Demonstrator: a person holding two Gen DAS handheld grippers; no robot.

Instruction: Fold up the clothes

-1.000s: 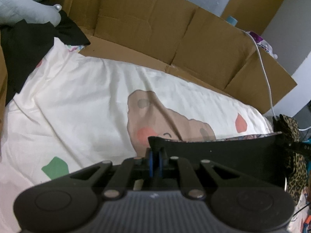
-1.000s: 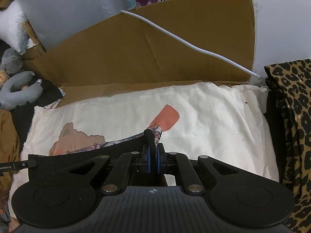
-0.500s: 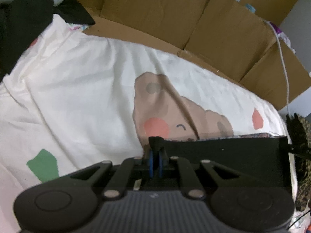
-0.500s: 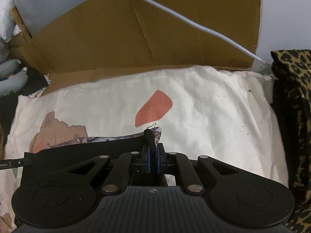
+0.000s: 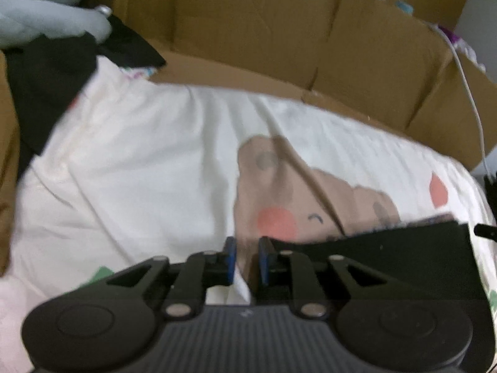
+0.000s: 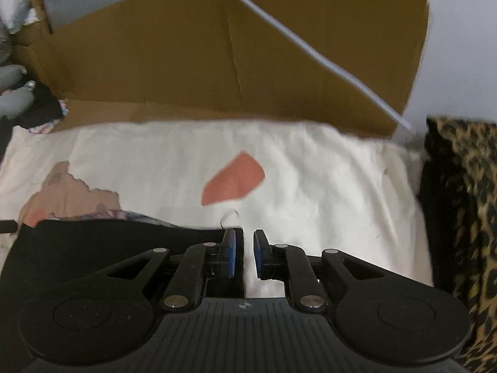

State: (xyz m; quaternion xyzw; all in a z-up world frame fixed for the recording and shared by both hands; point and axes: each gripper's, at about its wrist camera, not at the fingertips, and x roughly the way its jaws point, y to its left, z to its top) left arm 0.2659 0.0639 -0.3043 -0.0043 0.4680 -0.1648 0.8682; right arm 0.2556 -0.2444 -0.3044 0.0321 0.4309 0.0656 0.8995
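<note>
A black garment (image 5: 400,248) with a patterned inner edge lies flat on the cream sheet (image 5: 155,161) printed with a brown bear. In the left wrist view it spreads to the right of my left gripper (image 5: 247,258), which is open with only sheet between its blue pads. In the right wrist view the same black garment (image 6: 108,242) lies to the left, its corner just beside my right gripper (image 6: 248,255). That gripper is open too and holds nothing.
Brown cardboard (image 6: 217,62) walls stand behind the sheet, with a white cable (image 6: 310,52) draped across. Leopard-print cloth (image 6: 459,192) lies at the right. A dark garment (image 5: 52,87) and a grey plush toy (image 5: 46,21) sit at the far left.
Both grippers were shut on the black garment's top corners; now both have opened and let go. The garment rests flat on the sheet. Both views are blurred by motion.
</note>
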